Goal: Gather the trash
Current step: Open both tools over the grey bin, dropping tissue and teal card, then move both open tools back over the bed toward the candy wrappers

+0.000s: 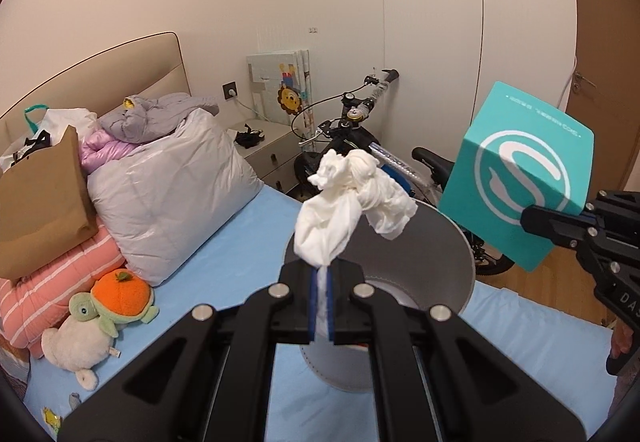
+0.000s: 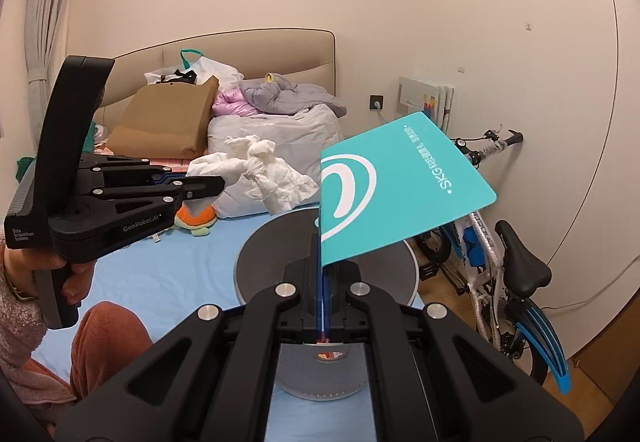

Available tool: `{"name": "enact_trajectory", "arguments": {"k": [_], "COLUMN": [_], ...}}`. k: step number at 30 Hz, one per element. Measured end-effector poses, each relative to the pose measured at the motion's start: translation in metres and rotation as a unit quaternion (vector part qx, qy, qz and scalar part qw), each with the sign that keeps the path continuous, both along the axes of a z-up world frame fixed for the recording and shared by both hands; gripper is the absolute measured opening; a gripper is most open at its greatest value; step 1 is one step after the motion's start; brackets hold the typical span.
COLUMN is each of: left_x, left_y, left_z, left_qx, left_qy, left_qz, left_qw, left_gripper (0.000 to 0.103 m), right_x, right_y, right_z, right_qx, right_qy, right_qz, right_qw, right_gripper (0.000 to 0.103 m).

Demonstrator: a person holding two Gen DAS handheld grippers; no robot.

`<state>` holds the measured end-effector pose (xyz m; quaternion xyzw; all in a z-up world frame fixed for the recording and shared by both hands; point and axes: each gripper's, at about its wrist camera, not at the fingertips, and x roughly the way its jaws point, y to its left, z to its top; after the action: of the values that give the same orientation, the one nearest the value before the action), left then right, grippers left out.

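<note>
Left gripper (image 1: pixel 320 306): jaws closed on the lower end of a crumpled white tissue (image 1: pixel 352 197), which stands up above them. Right gripper (image 2: pixel 322 306): jaws closed on the edge of a teal box (image 2: pixel 400 189) bearing a white logo, tilted upward. Both items are held above a grey bin (image 1: pixel 424 262) that stands on the bed (image 1: pixel 224 266), blue-sheeted. Farther back: a turtle plush (image 1: pixel 104 310), stacked bedding (image 1: pixel 172 181), a paper bag (image 1: pixel 40 201) and a bicycle (image 2: pixel 504 270) by the wall.
</note>
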<state>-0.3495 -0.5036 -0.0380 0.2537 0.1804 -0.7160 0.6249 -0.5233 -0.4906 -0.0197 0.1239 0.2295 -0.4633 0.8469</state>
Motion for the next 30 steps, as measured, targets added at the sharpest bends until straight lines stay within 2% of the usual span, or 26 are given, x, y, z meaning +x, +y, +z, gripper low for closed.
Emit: {"name": "enact_trajectory", "arguments": {"k": [10,11,12,13,14,16,23,30], "left_x": [-0.010,-0.010,-0.011,-0.012,-0.011,-0.008,0.005,0.042], "left_y": [-0.037,-0.040,-0.042,-0.043,-0.043,-0.042,-0.032,-0.011], "left_z": [-0.020,-0.023,-0.026,-0.028,-0.030,-0.030,-0.026,-0.030], "left_qx": [0.029,0.034,0.039,0.042,0.043,0.035,0.024,0.025], "left_qy": [-0.004,-0.007,-0.011,-0.013,-0.012,-0.007,-0.001,0.005], "left_qz": [-0.002,-0.002,-0.003,-0.003,-0.002,0.004,0.016,0.062], "left_qw": [0.9996,0.9994,0.9992,0.9990,0.9990,0.9994,0.9996,0.9977], "left_gripper": [0.008,0.009,0.012,0.024,0.043,0.070,0.071,0.071], "right_x": [-0.009,-0.008,-0.007,-0.007,-0.007,-0.007,0.002,0.031], "right_y": [-0.036,-0.038,-0.039,-0.040,-0.039,-0.038,-0.035,-0.025], "right_z": [-0.011,-0.013,-0.014,-0.014,-0.015,-0.013,-0.014,-0.016], "right_qx": [0.023,0.023,0.023,0.022,0.017,0.010,0.015,0.018], "right_qy": [-0.002,0.000,0.001,0.000,-0.003,-0.003,0.003,0.008], "right_qz": [-0.012,-0.014,-0.016,-0.019,-0.025,-0.030,-0.020,0.011], "right_qw": [1.000,1.000,1.000,1.000,1.000,1.000,1.000,1.000], "right_gripper": [0.002,0.008,0.023,0.034,0.051,0.054,0.054,0.054]}}
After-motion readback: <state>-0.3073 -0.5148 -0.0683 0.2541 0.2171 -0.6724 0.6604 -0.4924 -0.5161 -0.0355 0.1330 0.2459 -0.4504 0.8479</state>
